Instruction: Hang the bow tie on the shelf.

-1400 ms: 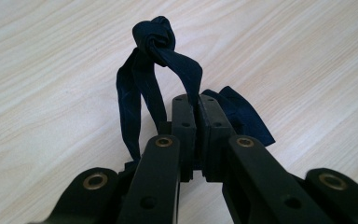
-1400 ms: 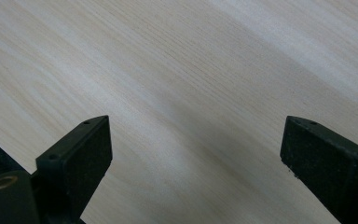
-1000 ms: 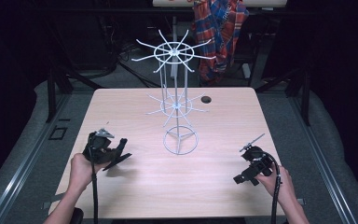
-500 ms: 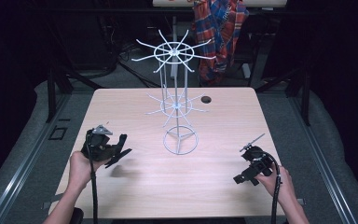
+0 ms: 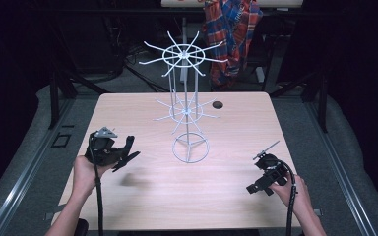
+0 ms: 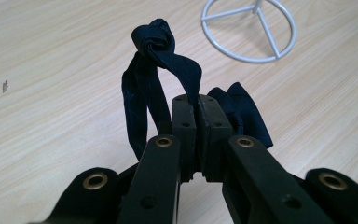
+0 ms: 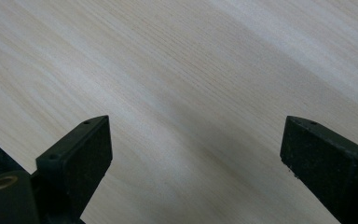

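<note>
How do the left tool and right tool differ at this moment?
The left tool has its jaws shut on a dark knotted fabric strip; the right tool has its jaws wide apart, holding nothing. The left is near the white wire rack; the right is farther off. Both are hand-held over the table.

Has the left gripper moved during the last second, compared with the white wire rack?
Yes. The left gripper has drifted slightly farther from the white wire rack, toward the table's left edge.

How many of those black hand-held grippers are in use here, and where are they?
2. The left gripper is held above the table's left side, shut on a dark knotted fabric strip. The right gripper is near the right edge, jaws wide open.
</note>
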Motion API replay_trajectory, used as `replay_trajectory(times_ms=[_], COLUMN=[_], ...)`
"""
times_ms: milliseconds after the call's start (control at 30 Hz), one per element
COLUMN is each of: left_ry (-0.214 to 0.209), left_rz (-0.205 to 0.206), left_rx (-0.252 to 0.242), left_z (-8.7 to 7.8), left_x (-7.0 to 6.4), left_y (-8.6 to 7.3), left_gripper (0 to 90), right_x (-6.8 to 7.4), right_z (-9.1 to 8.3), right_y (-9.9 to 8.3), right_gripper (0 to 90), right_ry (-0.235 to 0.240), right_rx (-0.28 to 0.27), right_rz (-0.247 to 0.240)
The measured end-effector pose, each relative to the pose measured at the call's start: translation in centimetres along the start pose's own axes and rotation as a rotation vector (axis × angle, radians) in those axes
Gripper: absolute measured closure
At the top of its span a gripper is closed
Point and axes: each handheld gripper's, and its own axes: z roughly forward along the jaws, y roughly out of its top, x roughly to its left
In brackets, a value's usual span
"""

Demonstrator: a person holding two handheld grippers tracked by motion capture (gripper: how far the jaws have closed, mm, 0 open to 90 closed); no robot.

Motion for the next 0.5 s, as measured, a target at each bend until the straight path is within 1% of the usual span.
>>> replay_trajectory(times_ms=[167, 200, 267, 300, 433, 467, 500], left_ry=[-0.002, -0.001, -0.002, -0.003, -0.009, -0.009, -0.010], left_rz=[0.004, 0.000, -0.004, -0.002, -0.002, 0.001, -0.001], left_rx=[-0.013, -0.019, -0.026, -0.029, -0.043, -0.044, -0.050], left_z=[-0.2, -0.2, -0.3, -0.3, -0.3, -0.3, -0.3], left_x=[0.0, 0.1, 0.1, 0.2, 0.1, 0.0, 0.0], left_y=[0.3, 0.4, 0.6, 0.7, 1.2, 1.3, 1.4], left_gripper=[86.4, 86.4, 86.4, 86.4, 86.4, 86.5, 86.5], right_x=[-0.1, 0.0, 0.0, 0.0, -0.1, 0.0, 0.0], right_z=[0.0, 0.1, 0.1, 0.1, 0.1, 0.2, 0.2], right_y=[0.0, 0.0, 0.0, 0.0, 0.0, -0.1, -0.1], right_gripper=[8.8, 8.7, 8.7, 8.8, 8.8, 8.8, 8.8], right_ry=[0.002, -0.003, -0.002, 0.005, -0.002, -0.002, -0.002], right_rx=[0.001, -0.007, -0.008, -0.012, 0.001, -0.017, -0.017], right_rz=[-0.007, 0.001, 0.003, 0.007, -0.004, 0.012, 0.012])
